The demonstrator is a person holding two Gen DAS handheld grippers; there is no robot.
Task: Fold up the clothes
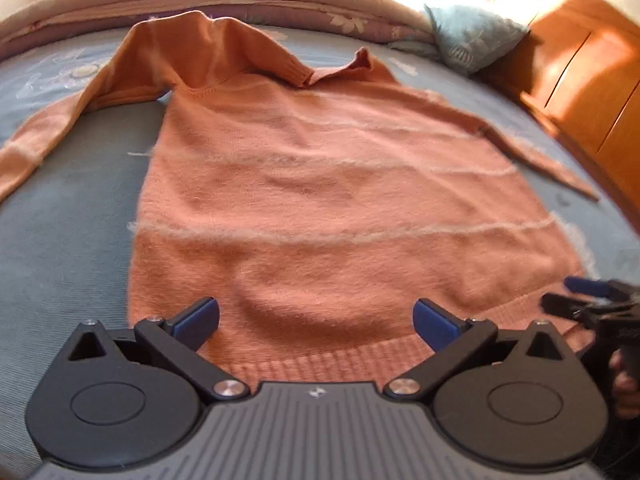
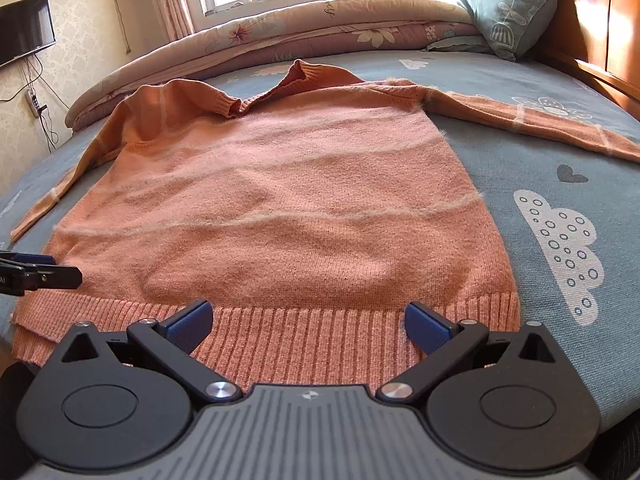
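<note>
Orange sweater spread flat on a bed, both my grippers poised at its hem.

Ahead of both grippers lies the bed [image 2: 520,184], its grey sheet printed with clouds. The orange sweater [image 1: 320,184] covers the middle, sleeves out to either side, collar at the far end, laid flat, I judge, so a fold can begin. The ribbed hem [image 2: 304,332] sits closest, just under my fingers. My left gripper [image 1: 316,320] is spread wide, holding nothing; my right gripper [image 2: 308,322] is equally spread and empty, ready to pinch.
</note>
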